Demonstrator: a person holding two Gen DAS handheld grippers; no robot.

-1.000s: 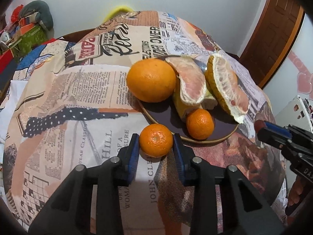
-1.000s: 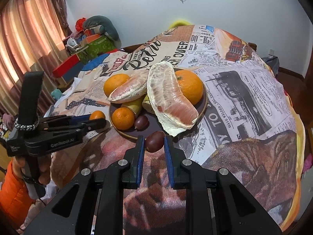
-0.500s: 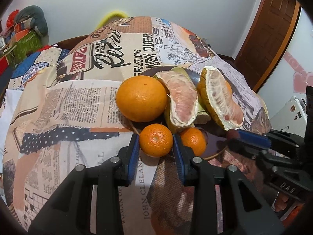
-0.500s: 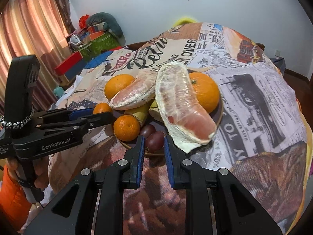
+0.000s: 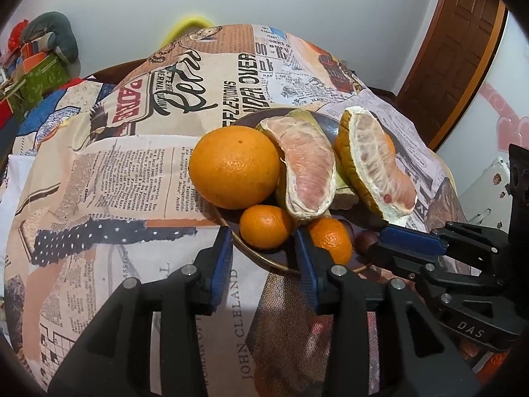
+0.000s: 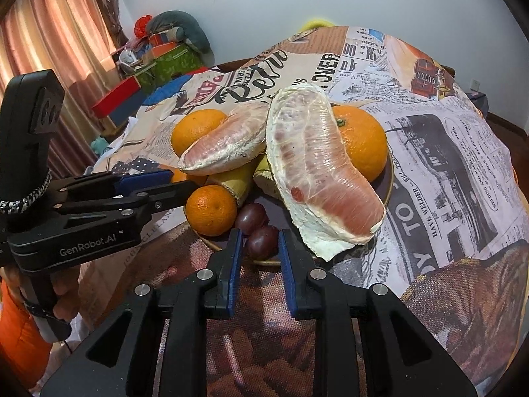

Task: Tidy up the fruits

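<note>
Fruits are nearly all gathered on the plate [image 5: 264, 261]: I see the mandarin [image 5: 265, 226] sitting at its near rim, framed by my left gripper [image 5: 263, 254], whose jaws stand apart with gaps on both sides. My right gripper [image 6: 258, 258] is likewise spread around the dark grape [image 6: 263, 242] on the plate's front edge, not pinching it. I judge this the release step; next I should back both grippers straight off without nudging either fruit onto the surface [image 6: 446, 152].
</note>
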